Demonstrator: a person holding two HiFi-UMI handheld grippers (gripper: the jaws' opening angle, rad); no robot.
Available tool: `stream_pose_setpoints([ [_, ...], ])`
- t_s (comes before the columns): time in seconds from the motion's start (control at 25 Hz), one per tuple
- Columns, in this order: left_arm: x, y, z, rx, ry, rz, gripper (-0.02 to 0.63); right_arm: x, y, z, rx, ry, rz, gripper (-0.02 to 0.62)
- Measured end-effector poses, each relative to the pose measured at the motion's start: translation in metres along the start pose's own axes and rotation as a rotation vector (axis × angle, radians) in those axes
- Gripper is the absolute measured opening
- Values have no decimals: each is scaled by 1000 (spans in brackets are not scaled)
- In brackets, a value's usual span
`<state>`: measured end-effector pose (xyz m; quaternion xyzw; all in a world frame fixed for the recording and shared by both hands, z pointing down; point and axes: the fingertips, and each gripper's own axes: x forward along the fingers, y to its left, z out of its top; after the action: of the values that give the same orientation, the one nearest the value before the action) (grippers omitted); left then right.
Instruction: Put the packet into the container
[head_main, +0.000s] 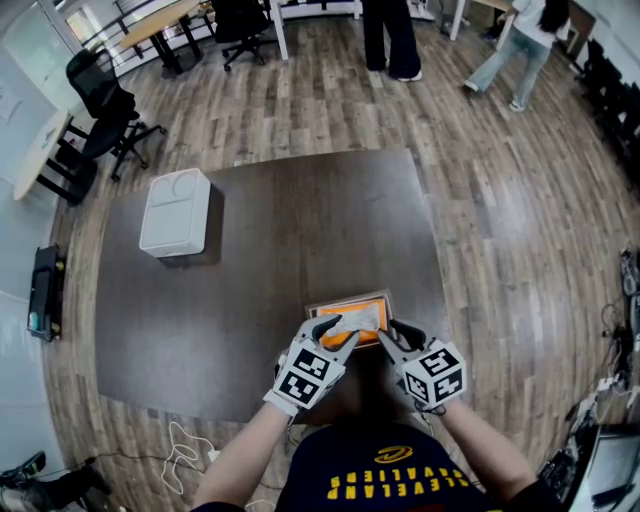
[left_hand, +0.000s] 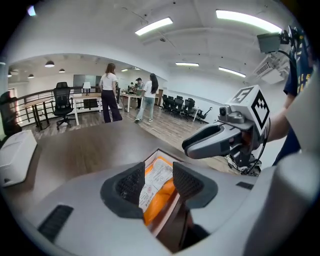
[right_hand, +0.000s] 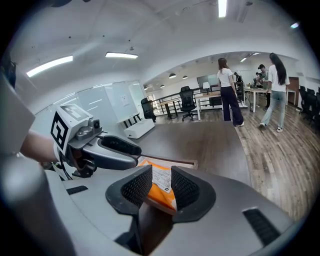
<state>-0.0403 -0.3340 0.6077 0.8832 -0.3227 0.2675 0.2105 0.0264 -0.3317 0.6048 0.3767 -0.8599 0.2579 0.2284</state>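
Note:
An orange packet (head_main: 352, 322) with a white label lies inside the shallow wooden-rimmed container (head_main: 345, 300) near the table's front edge. My left gripper (head_main: 338, 333) hovers over the container's near left side, jaws wide apart. Through them I see the packet (left_hand: 157, 190) below, not pressed by the pads. My right gripper (head_main: 395, 335) is at the container's near right side, jaws also apart. In the right gripper view the packet (right_hand: 155, 195) shows beyond the gap, with the container rim (right_hand: 175, 161) behind it and the left gripper (right_hand: 120, 147) across from it. In the left gripper view the right gripper (left_hand: 200, 142) points inward.
The dark brown table (head_main: 280, 230) also carries a white boxy device (head_main: 175, 212) at its far left. Black office chairs (head_main: 100, 100) stand on the wood floor beyond, and people (head_main: 390, 40) walk at the far end of the room.

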Motion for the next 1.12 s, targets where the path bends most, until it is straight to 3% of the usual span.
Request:
stream_pose_setpoints([
  [0.6, -48, -11, 15, -237, -164, 48, 160, -17, 7, 18, 22, -64, -6, 107],
  [1.12, -97, -49, 57, -259, -300, 9, 160, -72, 36, 60, 137, -228, 61, 107],
])
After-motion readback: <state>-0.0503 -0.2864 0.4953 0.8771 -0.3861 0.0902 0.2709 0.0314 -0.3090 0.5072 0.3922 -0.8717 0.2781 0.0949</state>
